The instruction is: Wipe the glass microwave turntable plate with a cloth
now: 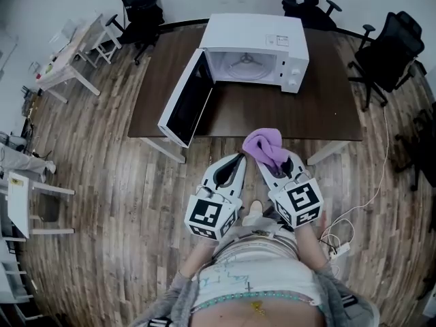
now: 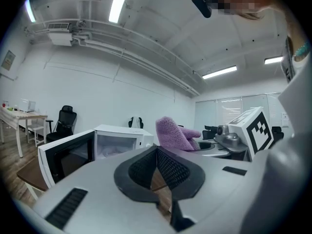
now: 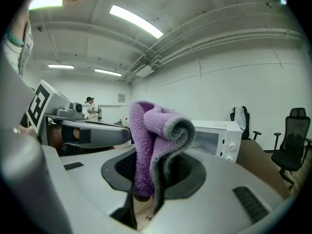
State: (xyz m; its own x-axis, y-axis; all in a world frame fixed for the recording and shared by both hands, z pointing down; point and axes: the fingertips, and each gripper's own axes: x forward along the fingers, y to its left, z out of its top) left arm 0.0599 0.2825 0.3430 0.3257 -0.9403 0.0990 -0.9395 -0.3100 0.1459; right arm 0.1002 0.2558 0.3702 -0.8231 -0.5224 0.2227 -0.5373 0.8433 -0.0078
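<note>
A white microwave [image 1: 253,52] stands on the dark brown table [image 1: 327,114] with its door [image 1: 185,101] swung open to the left. Its turntable [image 1: 244,60] shows faintly on the cavity floor. My right gripper [image 1: 264,159] is shut on a folded purple cloth [image 1: 267,146], which sticks up from the jaws in the right gripper view [image 3: 155,135]. My left gripper [image 1: 238,158] sits just beside it, shut with nothing between its jaws [image 2: 157,152]. Both grippers hover over the floor in front of the table, short of its front edge, pointing toward the microwave [image 2: 119,139].
Black office chairs [image 1: 388,53] stand behind and to the right of the table. White side tables [image 1: 68,67] are on the left. A white cable and power strip [image 1: 340,240] lie on the wooden floor at the right. A person [image 3: 91,108] stands far off.
</note>
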